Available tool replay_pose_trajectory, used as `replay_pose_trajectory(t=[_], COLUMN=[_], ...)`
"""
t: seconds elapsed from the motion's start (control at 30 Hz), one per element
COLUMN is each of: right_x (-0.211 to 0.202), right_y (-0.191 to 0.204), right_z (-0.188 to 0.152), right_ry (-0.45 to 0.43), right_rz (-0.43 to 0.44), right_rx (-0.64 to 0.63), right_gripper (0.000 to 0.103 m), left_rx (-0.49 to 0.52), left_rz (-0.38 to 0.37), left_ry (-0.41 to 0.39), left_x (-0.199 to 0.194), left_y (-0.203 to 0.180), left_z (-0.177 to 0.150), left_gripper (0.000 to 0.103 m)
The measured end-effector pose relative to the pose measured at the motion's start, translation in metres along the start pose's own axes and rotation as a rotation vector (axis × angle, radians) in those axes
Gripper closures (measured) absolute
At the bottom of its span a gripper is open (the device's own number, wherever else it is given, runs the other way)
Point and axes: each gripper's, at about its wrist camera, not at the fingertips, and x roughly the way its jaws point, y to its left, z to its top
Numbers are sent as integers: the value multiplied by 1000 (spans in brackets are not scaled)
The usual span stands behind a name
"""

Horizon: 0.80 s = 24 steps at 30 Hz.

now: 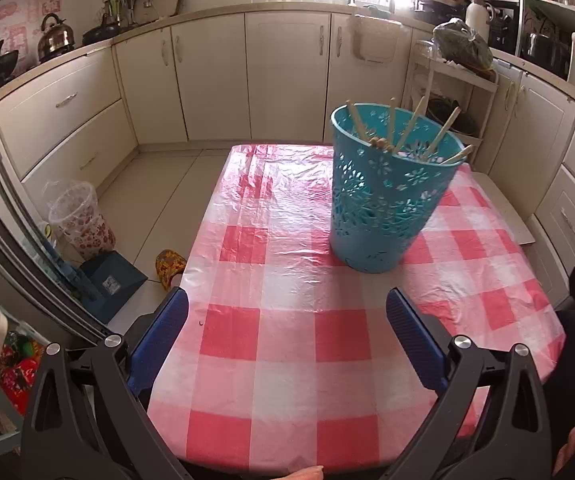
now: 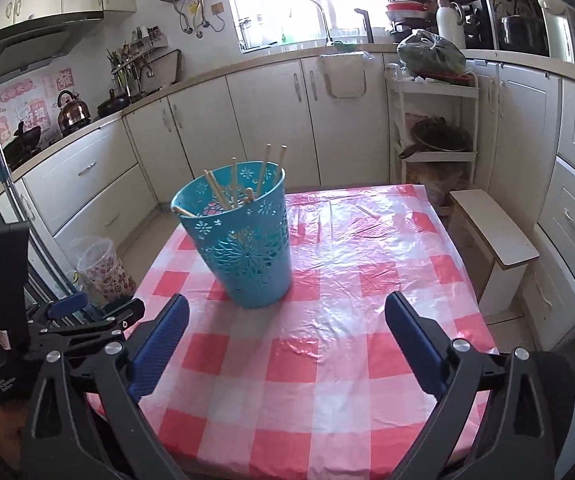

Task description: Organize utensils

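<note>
Right tool (image 2: 287,340), jaws spread wide with nothing between them, above a worktop (image 2: 327,380) covered in red-and-white check. An upright turquoise basket (image 2: 243,256) holds several wooden chopsticks (image 2: 223,196). The left tool (image 2: 99,316) appears at left.

The desk (image 1: 287,360) wears a cloth of red and white squares, shiny under clear plastic. The basket (image 1: 383,208) is bright blue-green, with flower shapes cut through its side. The sticks (image 1: 407,128) in it are pale tan, like light wood. The left tool (image 1: 287,312) has dark blue pads on black arms, and the right tool (image 2: 287,316) looks the same. The cupboards (image 1: 207,76) are cream. On the floor, the bin (image 1: 81,220) is see-through with small red flowers.
</note>
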Motion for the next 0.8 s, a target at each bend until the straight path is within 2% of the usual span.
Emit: replay_pose_trajectory(t=[0.2,0.27,0.4,0.57,0.8], right_x=[-47,-60,-81,-91,-110], right_y=[1,1,8,25,34], right_z=[14,16,3,-18,-16], right_ry=[-25,-30,3,39,-25], right_rz=[19,22,65,116,112], right_rx=[50,63,121,101,87], right_gripper=[7,7,7,7,7], left_rx=[4,11,18,-8,-42], left_rz=[20,32,41,0,48], left_ry=[-97,-106,-77,-37,-135], left_x=[-86,-106,-132,-155,-187], left_y=[-7,-7,-5,4,11], left_z=[7,10,11,2,-8], left_gripper=[8,8,8,8,8])
